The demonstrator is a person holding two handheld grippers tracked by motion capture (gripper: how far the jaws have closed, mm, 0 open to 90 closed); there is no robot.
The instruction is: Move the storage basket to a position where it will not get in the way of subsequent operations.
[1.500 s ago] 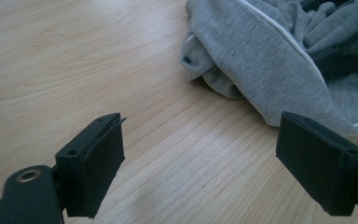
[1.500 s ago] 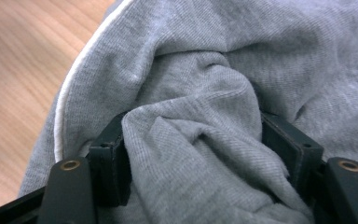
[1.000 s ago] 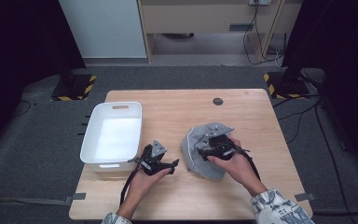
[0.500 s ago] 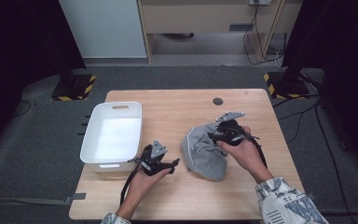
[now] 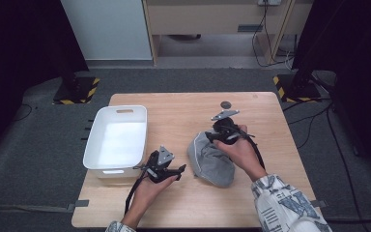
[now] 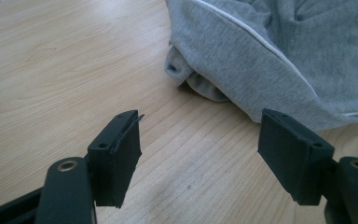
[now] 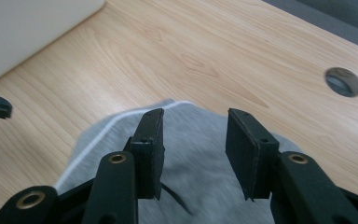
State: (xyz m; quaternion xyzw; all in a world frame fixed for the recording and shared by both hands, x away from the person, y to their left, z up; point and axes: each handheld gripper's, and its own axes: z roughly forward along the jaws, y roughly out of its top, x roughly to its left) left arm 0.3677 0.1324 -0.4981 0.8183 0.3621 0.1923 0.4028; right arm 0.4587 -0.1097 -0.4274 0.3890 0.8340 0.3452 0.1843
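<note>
A crumpled grey fabric garment with thin white piping (image 5: 211, 158) lies bunched on the light wooden table (image 5: 183, 108), right of the table's middle and toward the lower centre of the high view. In the left gripper view the garment (image 6: 279, 56) fills the upper right, a folded edge and a small opening facing the camera. The right gripper (image 5: 225, 130) sits over the garment's upper edge, held in the person's right hand (image 5: 239, 151), whose patterned sleeve (image 5: 285, 205) enters from the lower right. In the right gripper view its black jaws stand apart above the grey cloth (image 7: 186, 154), holding nothing between them. The left gripper (image 5: 171, 170) rests low on the table at the lower centre-left, just left of the garment and apart from it, in the left hand (image 5: 149, 186); its jaws are spread wide over bare wood. A white rectangular plastic bin (image 5: 115, 137) stands at the table's left edge, just beside the left gripper. A small round dark grommet hole (image 5: 226, 104) sits near the table's far edge.
</note>
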